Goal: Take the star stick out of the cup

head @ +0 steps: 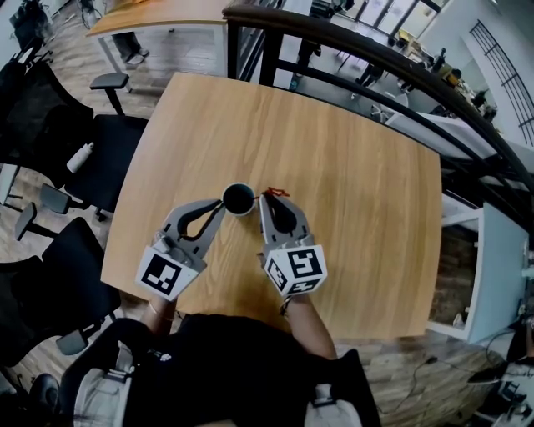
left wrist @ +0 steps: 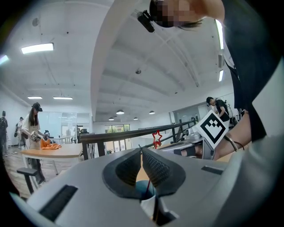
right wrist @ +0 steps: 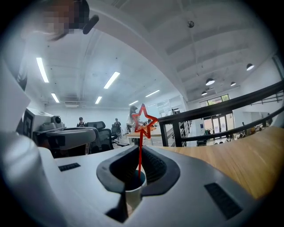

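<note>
A small white cup (head: 239,198) with a dark inside stands near the front of the wooden table (head: 350,167). Out of it rises a thin red stick topped by an outlined red star (right wrist: 143,120), which also shows in the head view as the star stick (head: 275,193). My right gripper (head: 266,198) comes at the cup from the right and is shut on the stick (right wrist: 139,148) just above the cup (right wrist: 133,190). My left gripper (head: 220,203) meets the cup's left rim, its jaws closed at the tips (left wrist: 141,151), with the cup (left wrist: 146,189) seen between them.
Black office chairs (head: 100,158) stand left of the table, one carrying a white bottle (head: 80,157). A dark railing (head: 375,54) runs behind the table's far edge. Another wooden table (head: 158,12) lies beyond. Several people stand in the background.
</note>
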Demonstrator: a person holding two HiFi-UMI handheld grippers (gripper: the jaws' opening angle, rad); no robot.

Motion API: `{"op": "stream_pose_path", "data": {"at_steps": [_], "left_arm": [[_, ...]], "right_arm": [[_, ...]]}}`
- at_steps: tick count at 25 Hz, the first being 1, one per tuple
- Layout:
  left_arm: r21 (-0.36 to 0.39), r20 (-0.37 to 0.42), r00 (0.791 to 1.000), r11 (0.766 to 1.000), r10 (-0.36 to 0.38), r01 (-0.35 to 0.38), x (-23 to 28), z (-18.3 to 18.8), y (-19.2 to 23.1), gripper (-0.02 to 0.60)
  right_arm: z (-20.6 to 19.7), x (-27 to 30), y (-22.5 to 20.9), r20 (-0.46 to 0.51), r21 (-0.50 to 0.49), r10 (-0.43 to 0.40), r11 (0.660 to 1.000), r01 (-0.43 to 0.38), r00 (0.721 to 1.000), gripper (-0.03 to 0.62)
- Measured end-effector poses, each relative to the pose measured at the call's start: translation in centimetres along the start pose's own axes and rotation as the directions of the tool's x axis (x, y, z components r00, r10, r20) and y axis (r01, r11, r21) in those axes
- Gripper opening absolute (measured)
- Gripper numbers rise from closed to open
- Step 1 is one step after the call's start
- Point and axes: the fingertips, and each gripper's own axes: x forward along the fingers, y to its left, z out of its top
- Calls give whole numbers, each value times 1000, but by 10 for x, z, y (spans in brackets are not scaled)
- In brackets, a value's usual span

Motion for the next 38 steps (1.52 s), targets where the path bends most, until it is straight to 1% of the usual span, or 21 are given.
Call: {"op": "stream_pose_path", "data": {"at_steps": [6, 14, 21, 28, 34, 38], "left_arm": [[-3, 17, 1000, 1000, 23, -23, -6, 6, -1, 23], [0, 20, 998, 999, 52, -52, -17, 10, -3, 23], [10, 26, 998, 999, 49, -49, -22, 15, -8, 23], [32, 38, 998, 998, 44, -45, -29, 24, -12, 23], [47, 56, 998, 998, 40, -42, -37, 33, -19, 23], [50, 65, 997, 998, 38, -41, -45, 39, -22, 23]], "right_arm": [[16, -8, 7, 4, -61, 0, 998, 0, 1000, 31], [34, -19, 17, 44, -85, 16, 996, -13, 999, 31], [49, -29, 31, 60, -144, 32, 989, -23, 998, 31], [65, -40, 42, 83, -152, 40, 988, -27, 996, 31], [74, -54, 52, 91, -180, 48, 983, -31, 995, 31], [81, -64, 64, 78, -205, 60, 978, -43, 995, 31]]}}
